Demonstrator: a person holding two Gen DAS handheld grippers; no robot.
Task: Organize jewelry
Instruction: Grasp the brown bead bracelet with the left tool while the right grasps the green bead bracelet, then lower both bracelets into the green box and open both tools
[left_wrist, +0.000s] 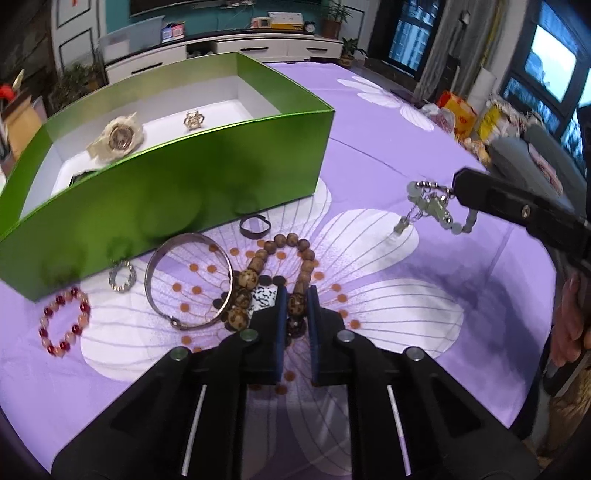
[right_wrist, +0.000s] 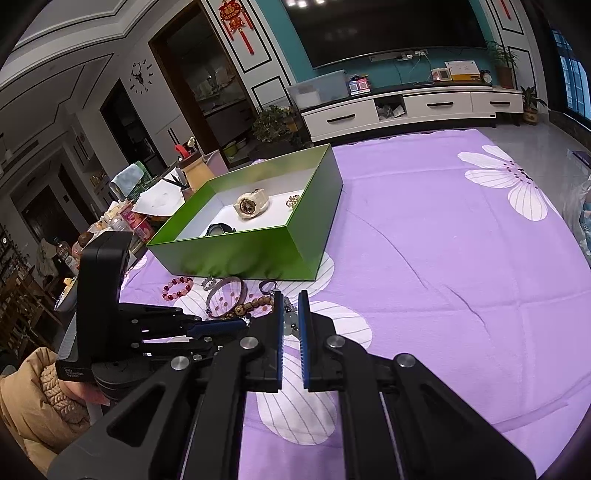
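Green box (left_wrist: 207, 162) sits open at eleven o'clock in the left wrist view, white inside. In it: a cream watch (left_wrist: 118, 138) lying flat, a small gold piece (left_wrist: 192, 120) just to its three o'clock, and a dark watch (right_wrist: 220, 229) by the near wall, mostly cut off by that wall in the left view.

Outside the box on the purple floral cloth (left_wrist: 388, 147): a red bead bracelet (left_wrist: 64, 321) at nine o'clock, a small silver ring (left_wrist: 122, 277), a silver bangle (left_wrist: 189, 282), a dark ring (left_wrist: 255, 225) and a wooden bead bracelet (left_wrist: 280, 273).

The left gripper (left_wrist: 295, 306) has its jaws narrowed around the wooden beads, pads at each side of the strand; whether they press it is hard to tell.

The right gripper (right_wrist: 291, 317) is clamped on a jade bead chain (left_wrist: 432, 206), which dangles clear of the cloth at three o'clock. Its charms are too small to make out.
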